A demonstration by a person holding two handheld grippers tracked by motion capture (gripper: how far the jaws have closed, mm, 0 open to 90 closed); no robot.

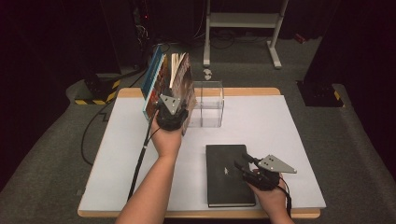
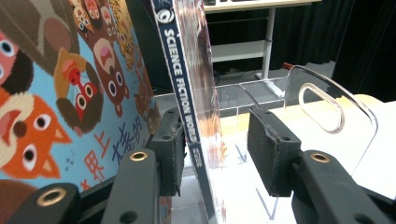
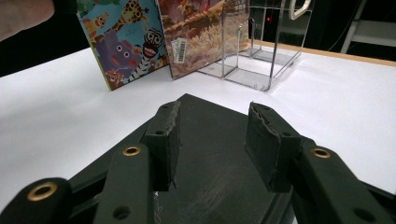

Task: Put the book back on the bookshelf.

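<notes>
Nearest the camera, the right gripper rested over the black book, which lay flat on the white table near the person's edge. In the right gripper view the jaws stood apart above the dark cover, with no sign of the pads pressing on it; that gripper was open and held nothing. So 1 book was left to shelve, as it looked.

Farther out, the left gripper was up against the standing books. In the left gripper view its pads straddled the thin magazine with "SCIENCE FICTION WORLD" on its spine: the left-hand pad sat at or just beside the spine, while the other pad stood clear of the glossy cover. The jaws were open, the magazine between them but not clamped.

Beside it leaned the cartoon animal picture book, and both stood tilted at the near left end of the clear acrylic book stand, whose handled end plate rose farther along.

By this reckoning, 2 books already stood at the rack and leaned rather than sat upright, and the black book awaited its turn.
</notes>
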